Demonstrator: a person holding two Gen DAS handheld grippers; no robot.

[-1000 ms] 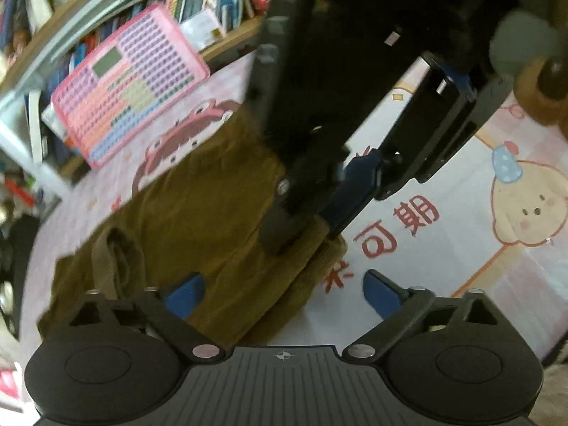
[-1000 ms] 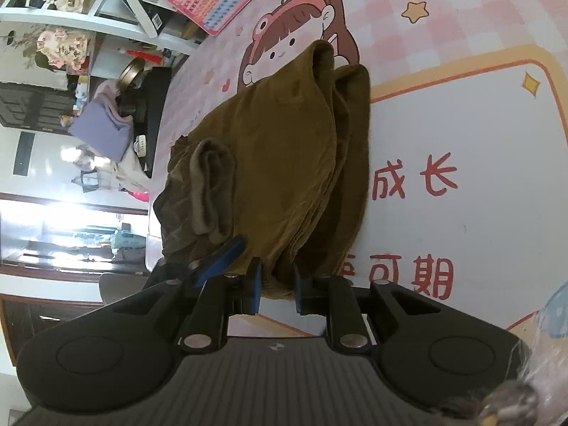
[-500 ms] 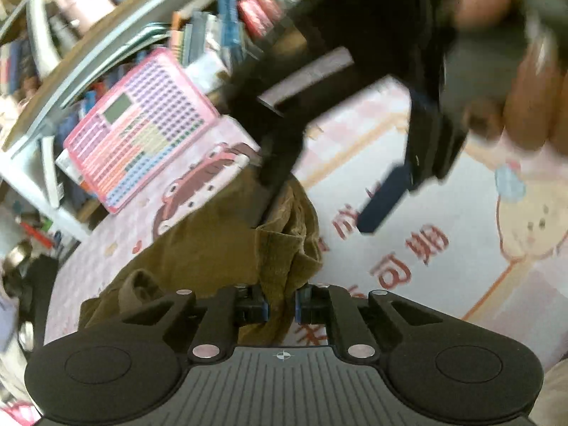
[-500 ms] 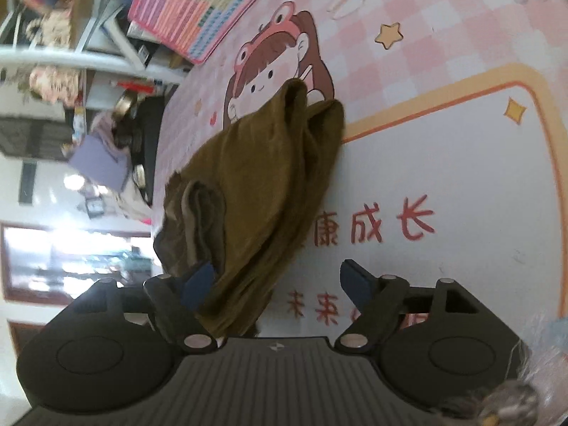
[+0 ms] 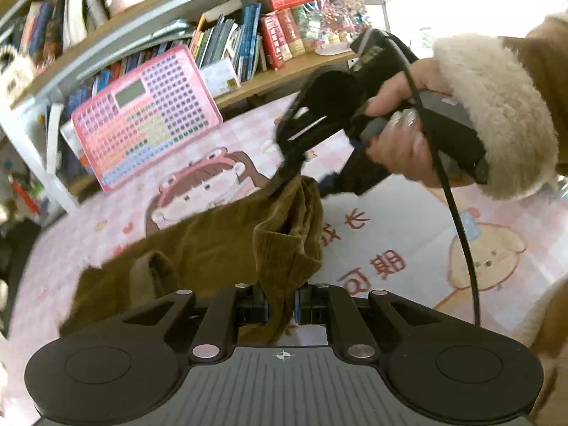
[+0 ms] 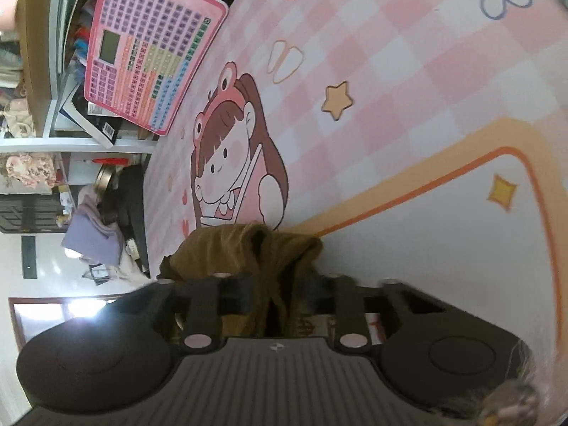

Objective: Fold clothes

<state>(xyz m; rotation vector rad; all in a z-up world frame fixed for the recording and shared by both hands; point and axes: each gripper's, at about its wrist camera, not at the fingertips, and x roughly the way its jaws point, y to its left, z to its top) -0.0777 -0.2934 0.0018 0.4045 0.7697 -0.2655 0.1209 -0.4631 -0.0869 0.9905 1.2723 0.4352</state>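
Observation:
A brown corduroy garment (image 5: 213, 248) lies bunched on the pink cartoon play mat (image 5: 408, 220). My left gripper (image 5: 280, 305) is shut on its near corner, and the cloth stands up between the pads. In the left wrist view my right gripper (image 5: 303, 181) pinches the far corner of the same edge, held by a hand (image 5: 401, 135) in a fleece cuff. In the right wrist view the right gripper (image 6: 280, 294) is closing its jaws with a fold of the garment (image 6: 227, 252) squeezed between them. Both corners are lifted off the mat (image 6: 408, 106).
A pink toy keyboard board (image 5: 142, 117) leans against a low bookshelf (image 5: 248, 35) at the mat's far edge; the board (image 6: 142, 53) also shows in the right wrist view. A black cable (image 5: 458, 220) hangs from the right gripper. Clutter and a lilac cloth (image 6: 92, 238) lie beyond the mat.
The left gripper closed on the garment's near corner and lifted it. The right gripper let go of the edge, moved along it and closed on cloth again at the far corner.

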